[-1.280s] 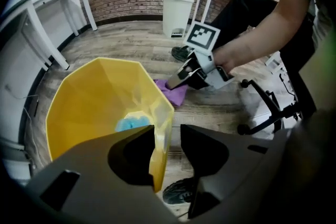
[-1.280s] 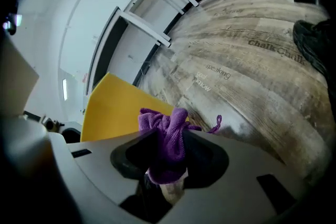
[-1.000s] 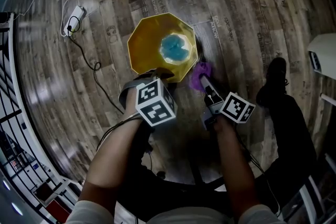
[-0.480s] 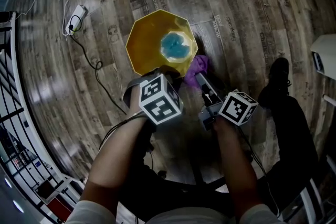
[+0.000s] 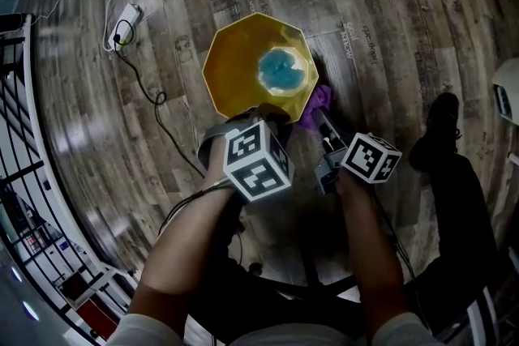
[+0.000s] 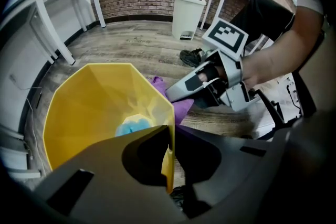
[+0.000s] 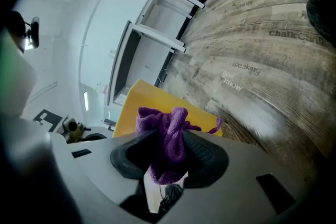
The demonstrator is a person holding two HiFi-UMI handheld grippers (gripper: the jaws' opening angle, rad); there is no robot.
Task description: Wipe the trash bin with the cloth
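With our left gripper [image 6: 169, 135] just closed onto the yellow octagonal bin [image 5: 231, 73], we should press flat the purple knit cloth [image 7: 163, 120] our right gripper [image 7: 170, 140] pinches.

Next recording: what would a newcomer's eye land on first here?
The bright yellow trash bin stands mid-frame on the wooden floor, something blue at its bottom. The left tool has just closed its jaws on the bin's near rim; the right tool pinches a purple cloth at the bin's outer side.
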